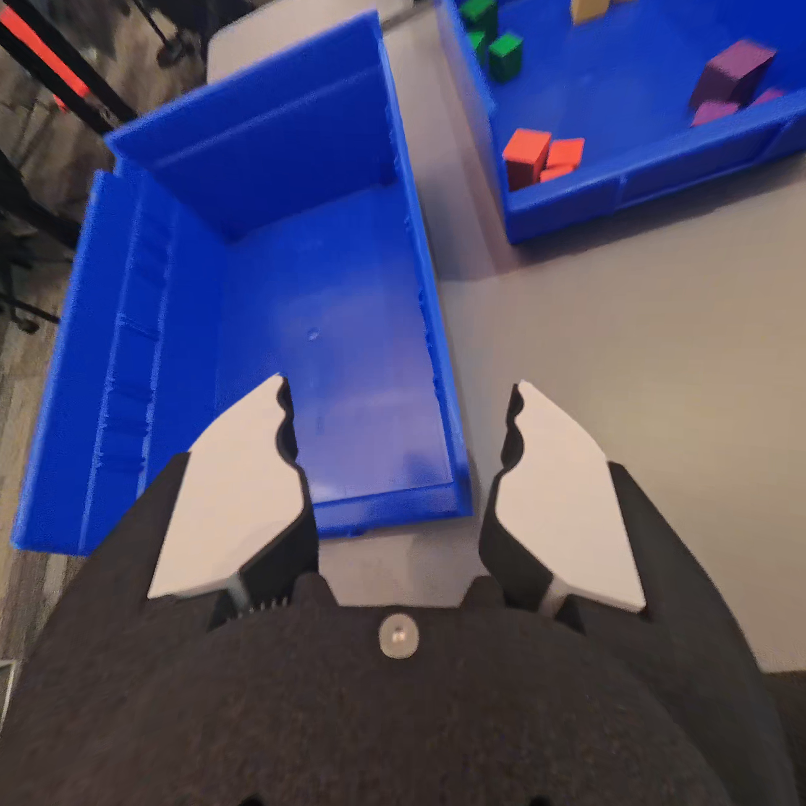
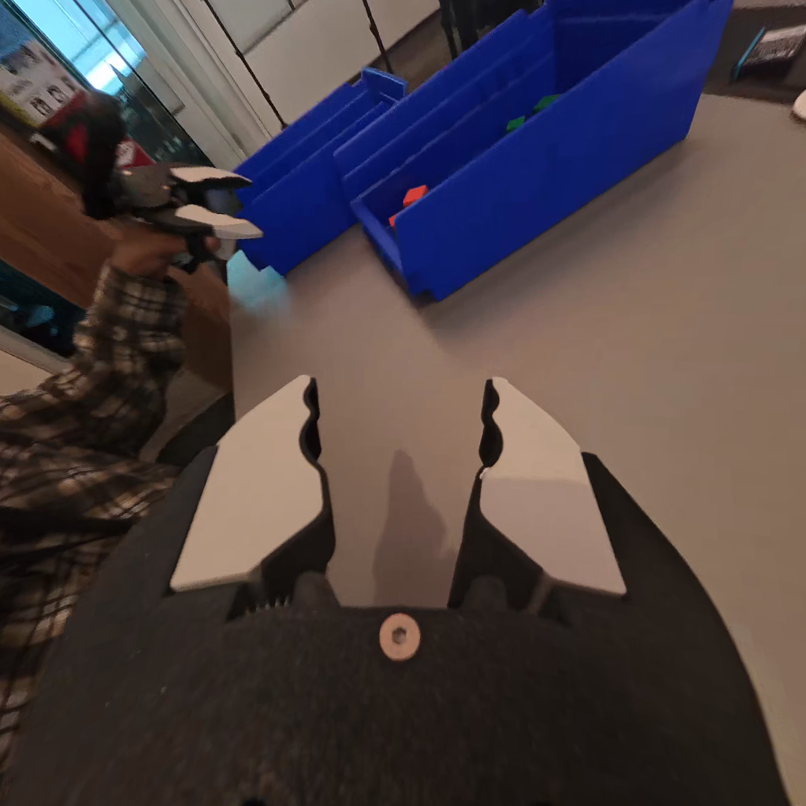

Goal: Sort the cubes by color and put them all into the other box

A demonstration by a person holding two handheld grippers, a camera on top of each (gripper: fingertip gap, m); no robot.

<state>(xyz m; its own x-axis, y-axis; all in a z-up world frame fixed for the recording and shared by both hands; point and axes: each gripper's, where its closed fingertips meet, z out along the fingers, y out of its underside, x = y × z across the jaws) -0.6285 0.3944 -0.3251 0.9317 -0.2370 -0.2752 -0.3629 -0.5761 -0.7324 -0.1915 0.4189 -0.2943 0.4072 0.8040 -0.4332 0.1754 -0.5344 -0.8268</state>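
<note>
We start at our left gripper (image 1: 399, 384): its fingers stand apart with nothing between them, and it hovers over the near end of the empty box (image 1: 301, 279). Our right gripper (image 2: 399, 381) is likewise spread and holds nothing; under it lies only bare grey table (image 2: 610, 349), well short of either box.

Beyond the left gripper, the empty box shows a clean floor with no cube in it. To its right, with a strip of table between, sits the filled box (image 1: 654, 183). Inside we see orange cubes (image 1: 541, 155) in the near corner, green cubes (image 1: 501, 52) farther along the same wall, purple cubes (image 1: 732, 83) against the near wall to the right, and a tan cube (image 1: 589, 11) at the top edge.

We judge the task nearly or fully done: the cubes sit grouped by colour in one box, and the other is cleared. Cubes outside the views cannot be ruled out.

Both boxes are long rectangles; their long axes run away from us, roughly parallel, side by side.
</note>
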